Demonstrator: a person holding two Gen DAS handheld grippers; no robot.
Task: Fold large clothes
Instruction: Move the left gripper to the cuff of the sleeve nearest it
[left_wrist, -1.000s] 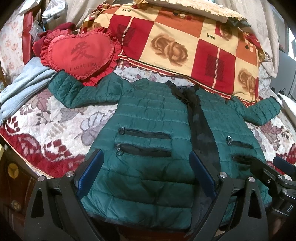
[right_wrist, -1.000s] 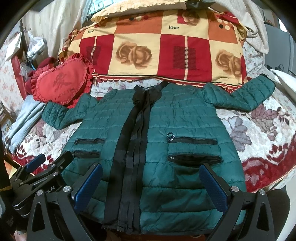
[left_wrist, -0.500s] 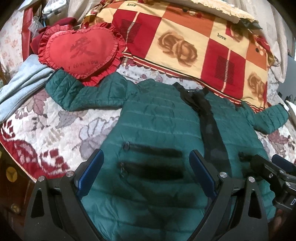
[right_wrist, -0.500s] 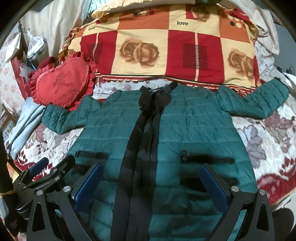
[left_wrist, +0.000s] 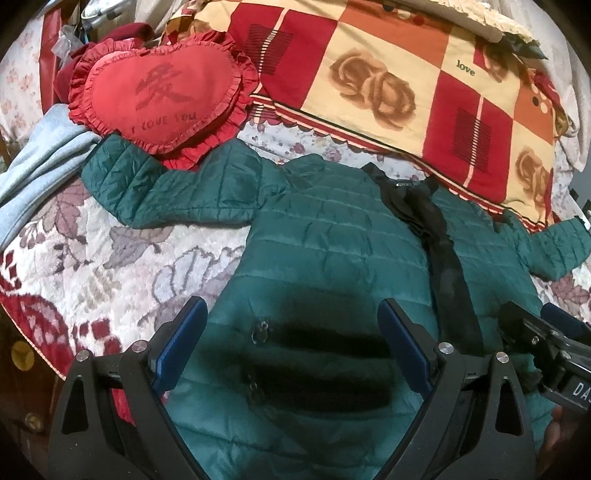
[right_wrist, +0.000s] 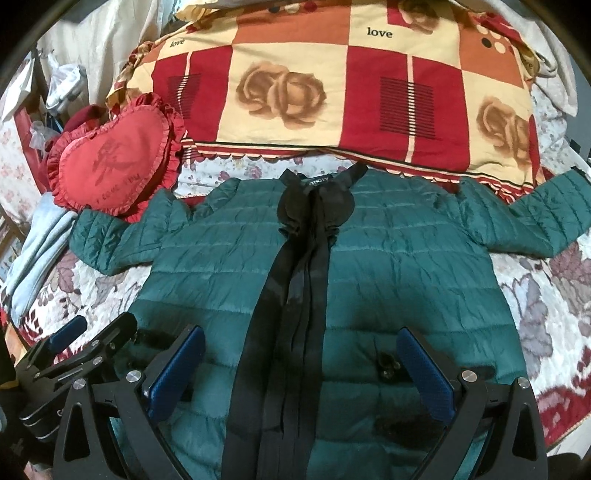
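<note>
Green quilted jacket (right_wrist: 388, 258) lies flat, sleeves spread, black placket centered; both grippers' jaws gape wide.

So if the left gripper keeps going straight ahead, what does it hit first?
Probably the green quilted jacket: the open left gripper points at its front panel near the zip pockets. Depth is unclear.

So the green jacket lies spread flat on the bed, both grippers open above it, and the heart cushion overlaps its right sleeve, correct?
Not quite: in the left wrist view the heart cushion overlaps the left sleeve of the green jacket. The left gripper and right gripper are open.
</note>
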